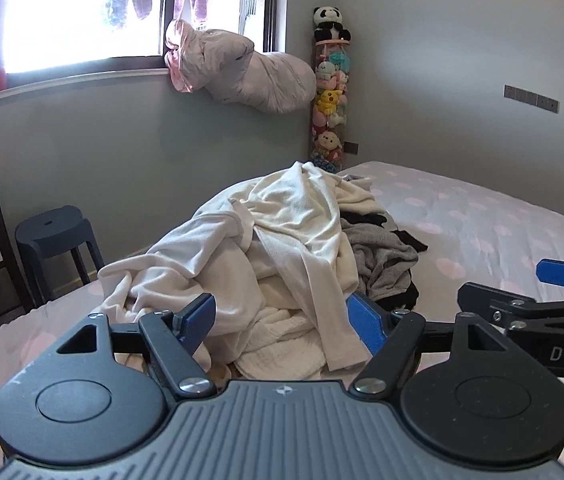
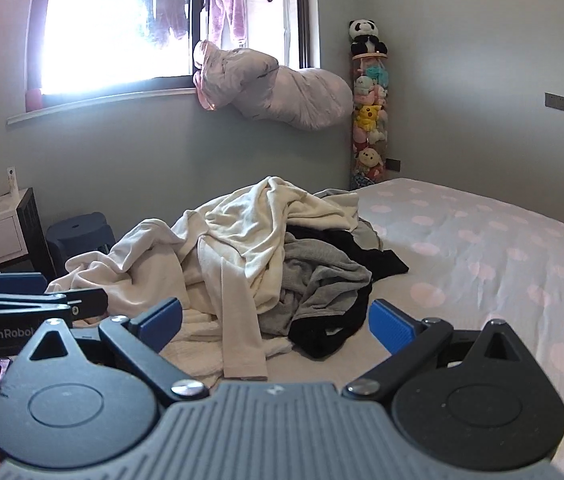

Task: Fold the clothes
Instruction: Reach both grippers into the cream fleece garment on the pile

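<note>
clothes pile [image 1: 282, 264] heaped unfolded on bed [image 1: 502, 216] | left claw [image 1: 282, 320] released, empty | right claw [image 2: 275, 322] released, empty | step: picking first garment | next: pinch cream top [image 2: 241, 232], lift clear

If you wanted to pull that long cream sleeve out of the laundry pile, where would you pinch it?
Probably at the cuff of the cream sleeve, coming in from the near side. That end lies flat and free on the bed, clear of the pile, directly ahead of the open right tool.

Soft matt cloth pile [image 1: 282, 248] on a smooth dotted cotton bedsheet [image 1: 482, 216]; tongs [image 1: 282, 320] matt plastic
</note>
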Tool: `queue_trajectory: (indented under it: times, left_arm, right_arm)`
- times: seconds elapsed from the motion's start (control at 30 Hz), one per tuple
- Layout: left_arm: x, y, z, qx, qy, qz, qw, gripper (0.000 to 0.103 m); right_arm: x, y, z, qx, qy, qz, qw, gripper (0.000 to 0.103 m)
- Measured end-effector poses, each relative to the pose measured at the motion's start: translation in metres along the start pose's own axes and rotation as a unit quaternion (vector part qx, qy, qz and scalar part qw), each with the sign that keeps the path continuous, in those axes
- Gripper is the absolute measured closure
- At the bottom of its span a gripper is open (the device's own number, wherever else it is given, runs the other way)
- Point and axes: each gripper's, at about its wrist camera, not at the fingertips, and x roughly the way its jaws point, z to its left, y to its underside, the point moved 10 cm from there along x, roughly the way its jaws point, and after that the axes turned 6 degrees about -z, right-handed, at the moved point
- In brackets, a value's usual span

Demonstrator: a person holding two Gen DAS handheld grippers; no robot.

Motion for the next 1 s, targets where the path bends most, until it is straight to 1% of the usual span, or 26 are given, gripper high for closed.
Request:
queue_trajectory:
  times: [0.03, 0.1, 0.17, 0.27, 0.3, 0.37, 0.47, 0.57, 0.73, 0.77, 0.9, 0.97, 1.0]
  left_arm:
    - [0.005, -0.003, 0.001, -0.004, 0.003, -0.002, 1.0, 0.031]
    - [0.016, -0.012, 0.004, -0.012, 0.006, 0.002, 0.9999, 0.031]
    - [0.027, -0.019, 0.006, -0.022, 0.009, 0.005, 0.9997, 0.03]
    - [0.045, -0.032, 0.012, -0.025, 0.006, -0.008, 0.9996, 0.03]
    - [0.051, -0.037, 0.013, -0.021, 0.001, -0.018, 0.9996, 0.027]
    - [0.066, -0.042, 0.017, -0.015, -0.015, -0.017, 0.9996, 0.026]
    - [0.092, -0.043, 0.018, -0.014, -0.016, 0.009, 0.9997, 0.026]
    - [0.115, -0.042, 0.016, -0.011, -0.013, 0.026, 0.9995, 0.026]
    - [0.149, -0.033, 0.019, -0.002, -0.034, 0.05, 0.9982, 0.026]
    - [0.155, -0.031, 0.021, -0.002, -0.039, 0.051, 0.998, 0.026]
    - [0.181, -0.022, 0.025, -0.009, -0.03, 0.077, 0.9965, 0.026]
    - [0.19, -0.019, 0.025, -0.007, -0.026, 0.081, 0.9963, 0.026]
    - [0.194, -0.017, 0.026, -0.008, -0.025, 0.083, 0.9962, 0.027]
  right_arm:
    - [0.007, -0.002, 0.001, -0.006, -0.006, -0.003, 1.0, 0.003]
    - [0.02, -0.007, 0.006, -0.016, -0.035, -0.008, 0.999, 0.003]
    - [0.036, -0.01, 0.011, -0.034, -0.051, 0.002, 0.998, 0.003]
    - [0.058, -0.014, 0.01, -0.058, -0.034, 0.018, 0.998, 0.003]
    - [0.066, -0.017, 0.009, -0.062, -0.033, 0.02, 0.997, 0.003]
    - [0.08, -0.02, 0.008, -0.07, -0.041, 0.023, 0.996, 0.003]
    - [0.101, -0.024, 0.006, -0.09, -0.036, 0.026, 0.995, 0.003]
    - [0.123, -0.028, 0.002, -0.093, -0.036, 0.03, 0.995, 0.003]
    - [0.158, -0.031, -0.008, -0.089, -0.017, 0.034, 0.995, 0.003]
    - [0.165, -0.03, -0.009, -0.087, -0.016, 0.038, 0.995, 0.003]
    - [0.196, -0.02, -0.01, -0.084, -0.021, 0.06, 0.994, 0.004]
    - [0.212, -0.014, -0.01, -0.076, -0.022, 0.072, 0.994, 0.004]
    - [0.22, -0.012, -0.01, -0.07, -0.023, 0.079, 0.994, 0.006]
